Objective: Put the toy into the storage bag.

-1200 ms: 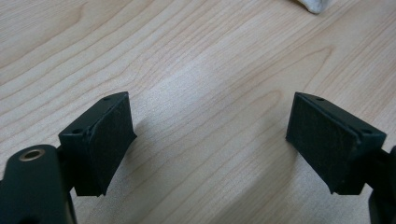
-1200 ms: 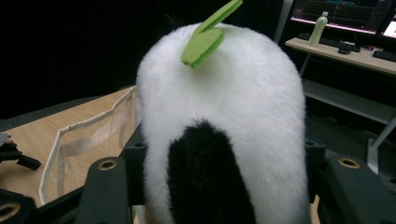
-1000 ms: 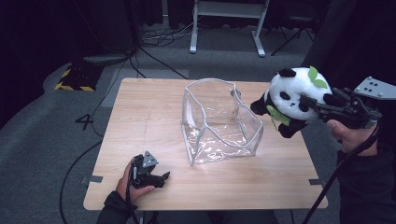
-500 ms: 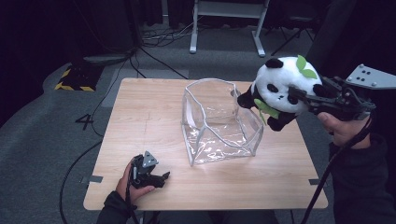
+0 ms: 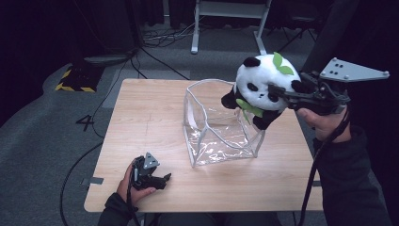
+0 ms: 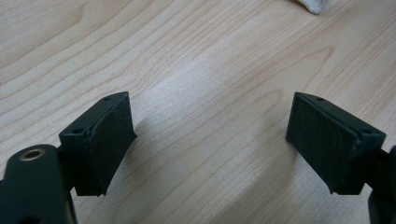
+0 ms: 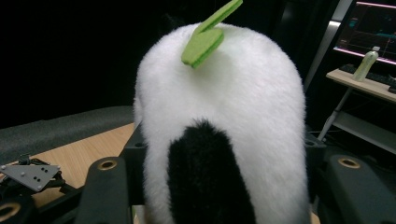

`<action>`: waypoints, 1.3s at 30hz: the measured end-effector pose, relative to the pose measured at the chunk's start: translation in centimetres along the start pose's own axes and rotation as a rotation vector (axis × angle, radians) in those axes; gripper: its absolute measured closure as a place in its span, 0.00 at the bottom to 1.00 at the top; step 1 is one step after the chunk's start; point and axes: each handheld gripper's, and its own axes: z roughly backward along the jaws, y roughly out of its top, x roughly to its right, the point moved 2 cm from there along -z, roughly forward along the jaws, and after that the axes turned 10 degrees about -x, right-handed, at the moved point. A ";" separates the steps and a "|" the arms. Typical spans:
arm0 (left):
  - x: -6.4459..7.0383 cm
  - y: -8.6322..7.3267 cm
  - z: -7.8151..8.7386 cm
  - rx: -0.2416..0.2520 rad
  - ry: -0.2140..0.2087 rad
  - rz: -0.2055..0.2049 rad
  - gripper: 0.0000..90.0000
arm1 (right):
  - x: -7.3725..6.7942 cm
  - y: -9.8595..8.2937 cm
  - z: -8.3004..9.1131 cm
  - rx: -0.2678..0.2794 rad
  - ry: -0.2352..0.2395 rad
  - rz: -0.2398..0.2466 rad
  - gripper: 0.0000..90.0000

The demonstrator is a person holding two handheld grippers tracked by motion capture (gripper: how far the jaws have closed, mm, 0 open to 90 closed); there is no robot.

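A plush panda (image 5: 261, 87) with green leaves on its head hangs in the air over the right rim of a clear plastic box (image 5: 217, 127) that stands open-topped on the wooden table (image 5: 141, 117). My right gripper (image 5: 282, 94) is shut on the panda from the right; the panda's white and black back (image 7: 219, 135) sits between both jaws in the right gripper view. Near the table's front left edge my left gripper (image 5: 162, 179) rests low on the wood. Its pads (image 6: 109, 140) stand wide apart, with bare table between them.
A grey carpeted floor with cables surrounds the table. A white metal stand (image 5: 226, 23) rises behind it. A yellow-and-black striped block (image 5: 75, 80) lies on the floor at the left. A shelf with a bottle (image 7: 366, 65) shows far off.
My right gripper has carried the panda leftward and slightly up, from beside the box's right side to above its right rim. The left gripper has stayed put.
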 end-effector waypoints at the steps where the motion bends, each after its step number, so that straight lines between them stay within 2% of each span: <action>1: 0.0 0.0 0.0 0.000 0.000 0.000 0.17 | -0.1 0.0 -0.2 -0.001 0.004 0.001 0.46; 15: 0.0 0.0 0.0 0.002 0.005 0.007 0.17 | -1.8 0.5 -3.8 -0.034 0.044 0.023 0.46; 21: 0.0 0.0 0.0 0.003 0.005 0.009 0.17 | -1.9 0.1 -5.0 -0.050 0.054 0.019 0.46; 29: 0.0 0.0 0.0 0.003 0.004 0.011 0.17 | -1.9 0.1 -5.8 -0.052 0.051 0.011 0.46; 36: 0.0 0.0 0.0 0.002 0.004 0.009 0.17 | -4.0 1.2 -6.1 -0.053 0.061 0.058 0.46; 39: 0.0 0.0 0.0 0.002 0.004 0.009 0.17 | -4.4 1.1 -6.6 -0.061 0.070 0.056 0.46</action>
